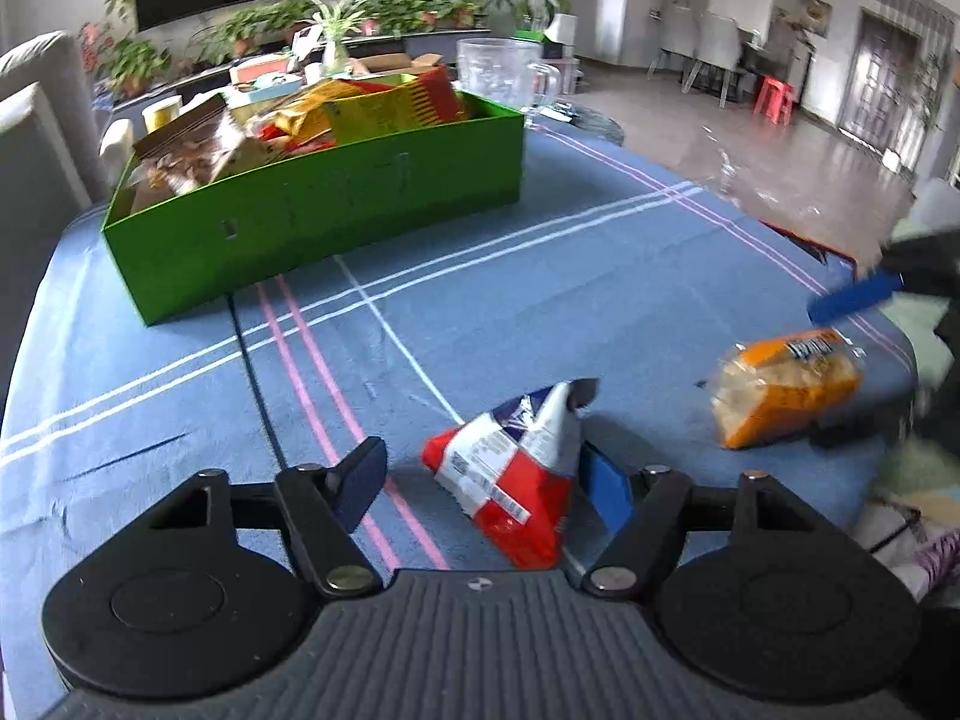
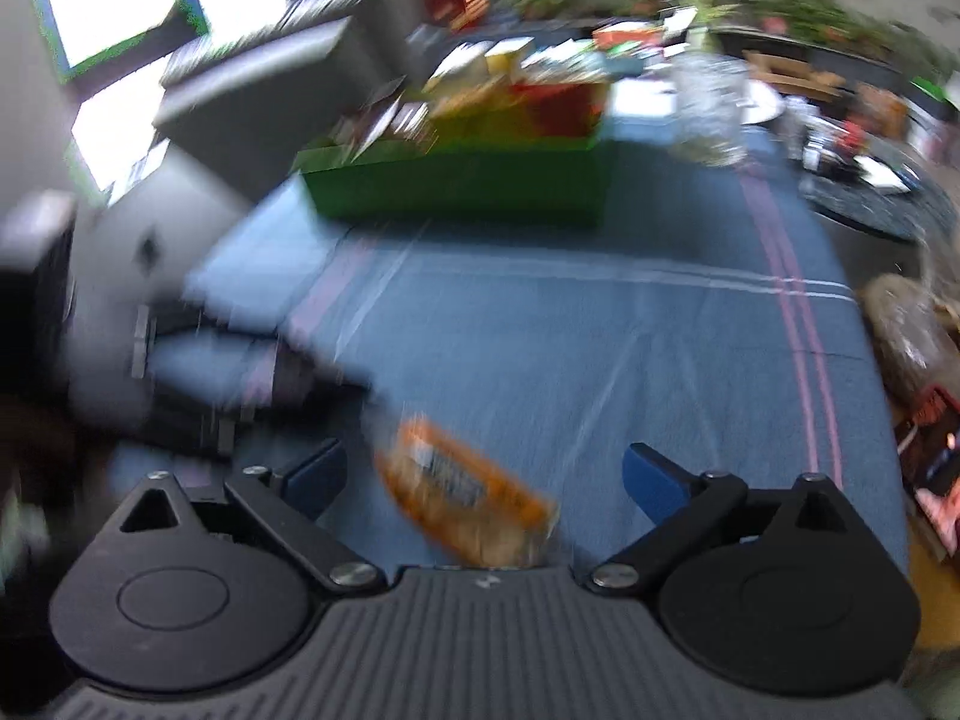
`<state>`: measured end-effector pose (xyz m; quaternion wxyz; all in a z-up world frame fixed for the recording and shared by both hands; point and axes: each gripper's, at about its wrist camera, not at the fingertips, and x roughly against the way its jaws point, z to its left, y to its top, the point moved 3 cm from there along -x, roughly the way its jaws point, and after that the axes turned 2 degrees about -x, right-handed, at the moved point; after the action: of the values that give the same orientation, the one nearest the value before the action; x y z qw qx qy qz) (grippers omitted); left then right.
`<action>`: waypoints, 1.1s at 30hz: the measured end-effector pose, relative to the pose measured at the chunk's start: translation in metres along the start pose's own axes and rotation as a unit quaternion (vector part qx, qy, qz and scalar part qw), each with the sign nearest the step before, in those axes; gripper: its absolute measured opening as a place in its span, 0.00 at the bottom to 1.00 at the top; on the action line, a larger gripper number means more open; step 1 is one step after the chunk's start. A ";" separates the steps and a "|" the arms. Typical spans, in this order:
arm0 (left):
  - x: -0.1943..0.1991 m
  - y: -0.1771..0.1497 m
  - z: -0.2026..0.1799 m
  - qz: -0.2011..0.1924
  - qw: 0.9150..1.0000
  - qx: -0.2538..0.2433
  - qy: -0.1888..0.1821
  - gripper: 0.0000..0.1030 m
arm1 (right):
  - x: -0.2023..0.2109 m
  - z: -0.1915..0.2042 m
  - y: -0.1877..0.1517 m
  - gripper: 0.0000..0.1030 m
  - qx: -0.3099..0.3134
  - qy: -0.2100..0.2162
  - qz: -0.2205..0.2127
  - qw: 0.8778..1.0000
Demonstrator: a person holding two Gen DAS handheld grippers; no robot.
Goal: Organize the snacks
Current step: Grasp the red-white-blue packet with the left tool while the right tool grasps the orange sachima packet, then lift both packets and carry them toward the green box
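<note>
A red, white and blue snack bag (image 1: 510, 480) lies on the blue tablecloth between the open fingers of my left gripper (image 1: 486, 480), nearer the right finger. An orange snack bag (image 1: 786, 384) lies to the right; in the blurred right wrist view the orange snack bag (image 2: 468, 498) sits between the open fingers of my right gripper (image 2: 486, 474). A green box (image 1: 336, 210) full of snack packs stands at the far side of the table; the green box (image 2: 468, 186) also shows in the right wrist view.
A clear glass pitcher (image 1: 504, 75) stands behind the box. The right gripper's blue finger (image 1: 855, 297) shows at the table's right edge. A grey sofa (image 1: 36, 138) is at the left. Potted plants line the back. More packets (image 2: 924, 396) lie at the right.
</note>
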<state>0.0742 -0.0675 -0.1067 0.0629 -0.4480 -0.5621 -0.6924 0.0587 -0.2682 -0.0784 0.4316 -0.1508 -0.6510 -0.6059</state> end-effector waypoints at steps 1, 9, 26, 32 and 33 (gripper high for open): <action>-0.001 0.001 0.001 0.000 1.000 0.006 -0.001 0.58 | -0.004 0.001 -0.003 0.95 0.015 -0.008 0.009 1.000; -0.002 0.001 0.004 -0.008 0.999 0.026 0.020 0.51 | -0.032 -0.007 -0.004 0.94 -0.016 -0.031 0.012 0.999; 0.007 -0.010 0.019 -0.022 0.995 0.075 0.058 0.51 | -0.052 0.004 0.041 0.76 -0.113 -0.003 -0.038 0.993; 0.009 -0.011 0.020 -0.024 0.994 0.084 0.059 0.51 | -0.054 0.018 0.068 0.76 -0.135 0.083 -0.057 0.986; 0.010 -0.012 0.020 -0.024 0.994 0.085 0.059 0.51 | -0.058 0.017 0.072 0.76 -0.144 0.093 -0.054 0.984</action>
<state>0.0729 -0.0423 -0.1091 0.1174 -0.3859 -0.6249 -0.6685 0.1371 -0.2176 -0.0722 0.4308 -0.1192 -0.5207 -0.7274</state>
